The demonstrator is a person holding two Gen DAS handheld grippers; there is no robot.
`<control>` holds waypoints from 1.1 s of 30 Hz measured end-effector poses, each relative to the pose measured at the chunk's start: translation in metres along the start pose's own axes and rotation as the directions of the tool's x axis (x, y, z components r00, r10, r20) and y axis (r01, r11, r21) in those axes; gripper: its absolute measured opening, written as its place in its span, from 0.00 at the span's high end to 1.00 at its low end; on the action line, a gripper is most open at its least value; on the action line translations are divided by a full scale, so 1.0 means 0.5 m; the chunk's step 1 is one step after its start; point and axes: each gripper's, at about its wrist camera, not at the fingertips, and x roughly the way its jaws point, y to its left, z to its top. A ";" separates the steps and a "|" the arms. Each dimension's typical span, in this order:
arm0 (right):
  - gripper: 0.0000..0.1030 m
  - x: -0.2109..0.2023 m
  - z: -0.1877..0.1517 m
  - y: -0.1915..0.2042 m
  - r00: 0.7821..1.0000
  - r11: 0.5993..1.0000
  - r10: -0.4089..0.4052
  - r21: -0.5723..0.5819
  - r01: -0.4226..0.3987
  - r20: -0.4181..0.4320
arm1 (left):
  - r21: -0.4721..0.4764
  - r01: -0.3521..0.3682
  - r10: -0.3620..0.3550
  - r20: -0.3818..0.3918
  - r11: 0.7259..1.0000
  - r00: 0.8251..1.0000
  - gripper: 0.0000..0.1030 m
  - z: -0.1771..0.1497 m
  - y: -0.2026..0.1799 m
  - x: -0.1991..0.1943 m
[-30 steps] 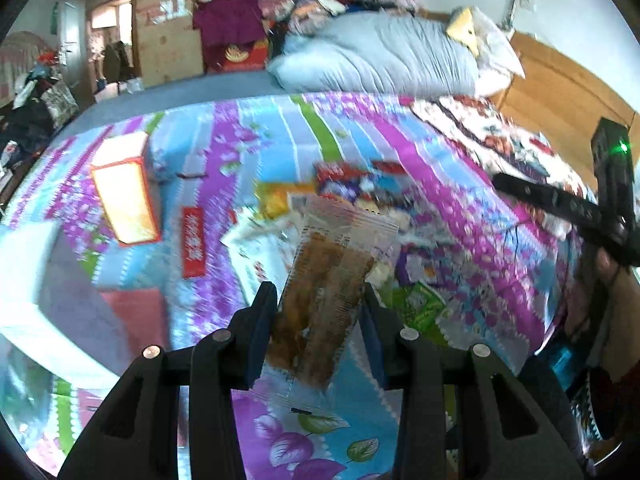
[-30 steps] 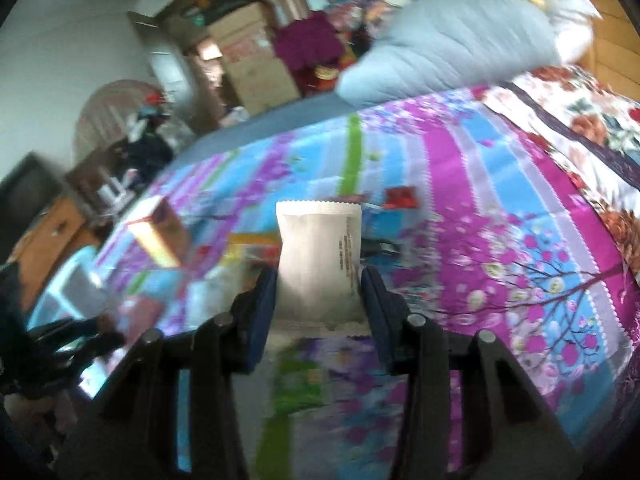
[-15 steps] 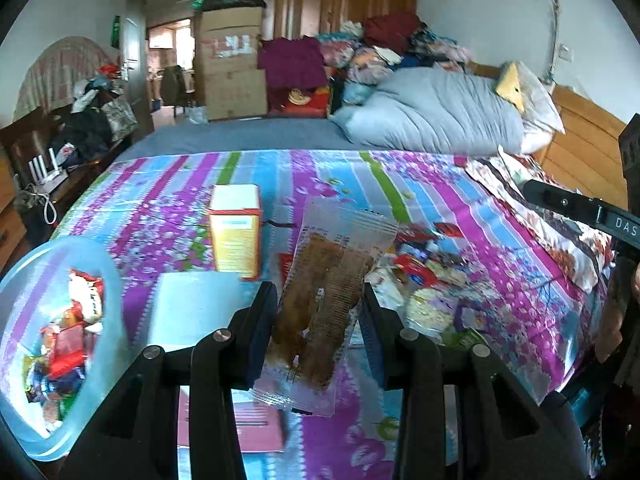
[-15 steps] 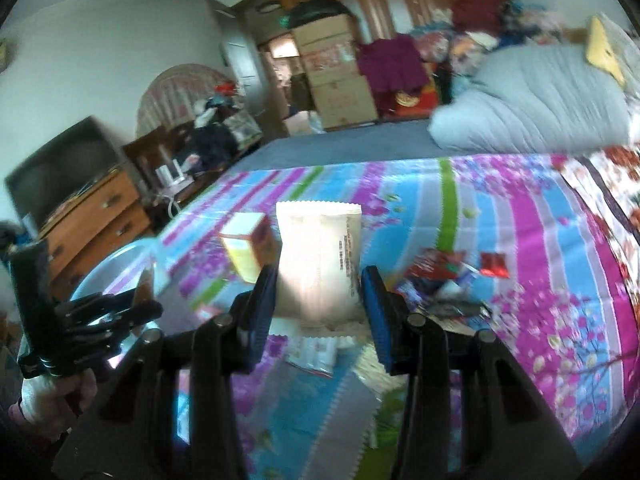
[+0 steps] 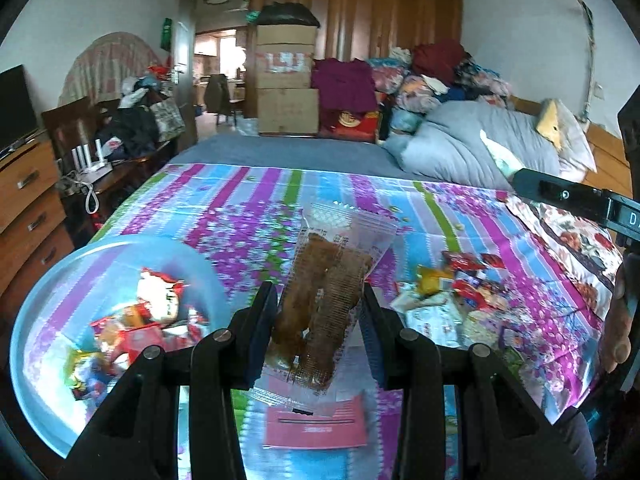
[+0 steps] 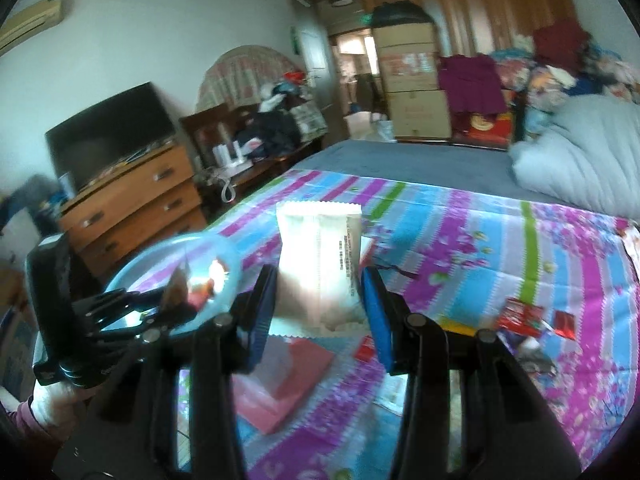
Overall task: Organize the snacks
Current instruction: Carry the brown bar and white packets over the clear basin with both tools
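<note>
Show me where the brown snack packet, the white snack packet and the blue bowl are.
brown snack packet [image 5: 320,300], left wrist view, on the brown filling between the jaws
white snack packet [image 6: 316,264], right wrist view, on its pale front face
blue bowl [image 5: 36,320], left wrist view, on its left rim

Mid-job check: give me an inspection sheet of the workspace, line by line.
Surface: bed sheet, striped floral.
Job's things: blue bin at left, snacks inside; snack pile at right; brown snack; white packet.
Clutter: pink card on the sheet.
Grippers: left gripper shut on the brown snack; right gripper shut on the white packet.
Cables: white cable by the side table.
Surroundings: dresser, TV, boxes, duvet, clothes heap.
</note>
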 end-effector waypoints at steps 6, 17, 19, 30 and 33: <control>0.57 0.067 0.023 0.082 0.997 0.996 0.074 -0.045 -0.075 -0.037 | -0.036 -0.046 0.046 0.005 0.998 0.999 0.60 -0.006 0.076 -0.020; 0.57 0.182 0.063 0.206 0.978 0.979 0.168 -0.093 -0.180 -0.123 | -0.128 -0.132 0.134 0.002 0.983 0.991 0.60 -0.014 0.227 -0.037; 0.57 0.208 0.067 0.226 0.972 0.975 0.185 -0.099 -0.200 -0.144 | -0.143 -0.153 0.154 -0.004 0.978 0.988 0.60 -0.016 0.259 -0.039; 0.57 0.305 0.062 0.291 0.943 0.964 0.216 -0.100 -0.247 -0.252 | -0.241 -0.239 0.224 -0.089 0.941 0.971 0.60 -0.055 0.413 -0.021; 0.57 0.313 0.061 0.301 0.940 0.962 0.218 -0.104 -0.252 -0.263 | -0.249 -0.230 0.211 -0.099 0.941 0.972 0.60 -0.065 0.417 -0.016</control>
